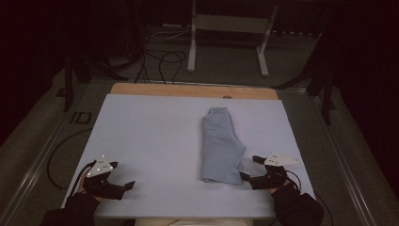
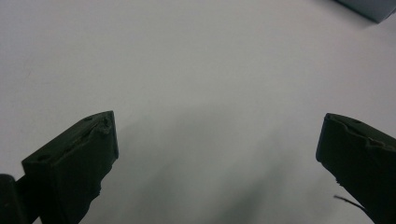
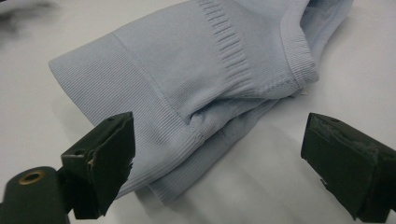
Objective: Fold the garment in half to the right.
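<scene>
A pale blue folded garment (image 1: 220, 146) lies lengthwise on the white table sheet (image 1: 155, 141), right of centre. My right gripper (image 1: 250, 168) stands open just right of the garment's near end, one jaw near its bottom corner. In the right gripper view the ribbed hem of the garment (image 3: 187, 93) lies between and ahead of the spread jaws of that gripper (image 3: 217, 161). My left gripper (image 1: 123, 176) is open at the near left of the table, far from the cloth. Bare sheet lies between the jaws of that gripper (image 2: 217, 154), and a corner of the garment (image 2: 369, 7) shows at the top right.
A wooden strip (image 1: 193, 90) edges the table's far side. Beyond it a white metal stand (image 1: 228, 28) and loose cables (image 1: 160, 59) sit on the dark floor. Black stand legs (image 1: 324, 89) flank the table. A cable (image 1: 59, 155) trails off the left edge.
</scene>
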Motion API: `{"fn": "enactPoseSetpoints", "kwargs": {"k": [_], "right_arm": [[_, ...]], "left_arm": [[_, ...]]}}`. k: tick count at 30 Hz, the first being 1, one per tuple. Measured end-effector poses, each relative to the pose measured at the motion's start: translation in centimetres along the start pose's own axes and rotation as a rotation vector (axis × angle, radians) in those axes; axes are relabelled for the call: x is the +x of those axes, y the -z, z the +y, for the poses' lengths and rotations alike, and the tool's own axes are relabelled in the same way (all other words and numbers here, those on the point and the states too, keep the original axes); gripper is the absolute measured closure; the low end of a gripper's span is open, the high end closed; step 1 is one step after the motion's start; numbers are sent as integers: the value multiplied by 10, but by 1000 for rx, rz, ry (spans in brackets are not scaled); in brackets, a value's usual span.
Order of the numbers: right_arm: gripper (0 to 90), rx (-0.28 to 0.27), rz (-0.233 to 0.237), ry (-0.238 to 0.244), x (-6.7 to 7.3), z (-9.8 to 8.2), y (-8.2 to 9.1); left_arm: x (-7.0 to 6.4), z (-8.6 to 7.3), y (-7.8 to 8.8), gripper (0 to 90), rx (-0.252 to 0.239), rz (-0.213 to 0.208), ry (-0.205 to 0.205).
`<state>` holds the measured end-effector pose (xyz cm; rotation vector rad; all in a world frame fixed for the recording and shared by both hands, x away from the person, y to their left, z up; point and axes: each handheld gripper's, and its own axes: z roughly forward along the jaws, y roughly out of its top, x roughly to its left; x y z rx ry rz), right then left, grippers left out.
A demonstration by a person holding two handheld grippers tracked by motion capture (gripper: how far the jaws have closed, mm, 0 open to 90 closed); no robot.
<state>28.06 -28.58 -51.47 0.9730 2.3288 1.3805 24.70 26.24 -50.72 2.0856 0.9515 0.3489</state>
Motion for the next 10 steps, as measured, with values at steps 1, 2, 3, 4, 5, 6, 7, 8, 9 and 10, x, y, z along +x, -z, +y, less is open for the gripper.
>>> {"fn": "enactPoseSetpoints", "kwargs": {"k": [1, 2, 3, 4, 5, 6, 7, 8, 9, 10], "right_arm": [[98, 6, -3, 1, 0, 0, -1], [98, 6, -3, 1, 0, 0, -1], [98, 11, 3, -6, 0, -1, -1], [98, 11, 3, -6, 0, -1, -1], [98, 13, 3, 2, 1, -1, -1], [98, 13, 3, 2, 1, -1, -1], [98, 12, 3, 8, 2, 0, -1], [98, 12, 3, 8, 2, 0, -1], [98, 12, 2, 4, 2, 0, -1], [99, 14, 7, 5, 2, 0, -1]], "left_arm": [[-1, 0, -1, 0, 0, -4, -4], [-1, 0, -1, 0, 0, -4, -4], [-1, 0, -1, 0, 4, -1, -4], [-1, 0, -1, 0, 4, -1, -4], [-2, 0, -2, 0, 4, -5, -4], [-2, 0, -2, 0, 4, -5, -4], [-3, 1, -2, 0, 0, -8, -11], [-3, 1, -2, 0, 0, -8, -11], [-4, 1, -2, 0, -1, -9, -13], [-4, 1, -2, 0, -2, -10, -16]]}}
